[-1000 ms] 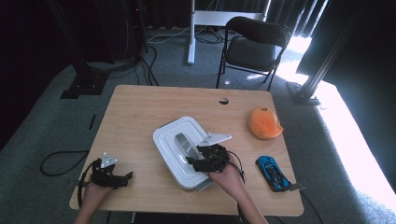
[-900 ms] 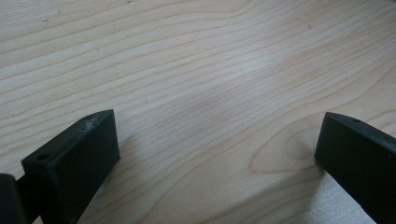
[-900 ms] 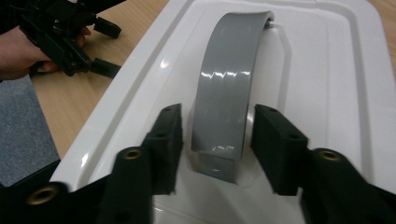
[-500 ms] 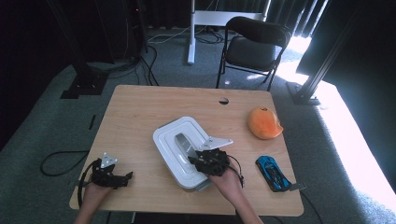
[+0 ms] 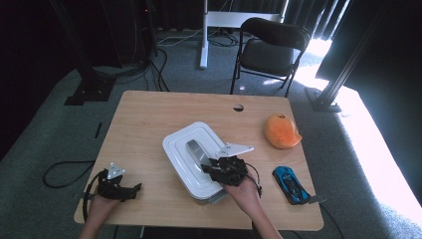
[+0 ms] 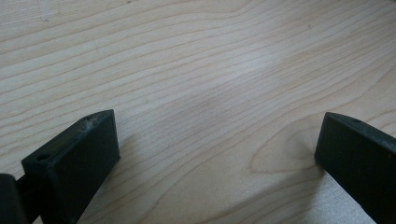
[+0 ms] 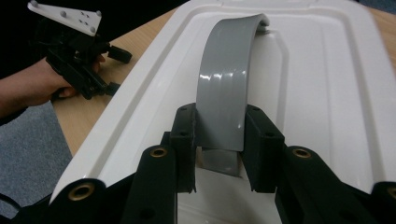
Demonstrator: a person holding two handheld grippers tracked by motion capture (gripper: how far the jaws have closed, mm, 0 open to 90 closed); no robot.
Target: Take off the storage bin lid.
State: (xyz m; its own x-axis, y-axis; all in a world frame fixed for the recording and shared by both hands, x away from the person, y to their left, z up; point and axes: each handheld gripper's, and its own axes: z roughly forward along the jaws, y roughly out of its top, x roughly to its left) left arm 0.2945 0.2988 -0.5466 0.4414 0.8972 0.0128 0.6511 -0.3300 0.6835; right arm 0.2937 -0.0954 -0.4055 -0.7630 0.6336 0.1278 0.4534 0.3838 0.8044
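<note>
The right gripper sits over the near end of a white lidded box in the middle of the wooden table, and its jaws have just been closing; they now press against both sides of the grey handle that arches up from the lid, one black jaw on each flank of the strap. In the right gripper view the handle rises straight ahead of the jaws and curves away toward the far end of the lid, with the white lid spreading out on either side of it and beneath it. The person's right hand is behind the tool, coming in from the near edge of the table. Well off to the left of that gripper, near the table's front corner, the left gripper lies low on the bare wood in the person's left hand; in its own view the two black jaws stand wide apart with nothing but wood grain between them. From the right gripper view that other tool shows off to the upper left, past the edge of the box. To the right of the busy gripper lies a small blue toy car, near it, and farther off beyond that sits an orange rounded thing, well apart from the box.
</note>
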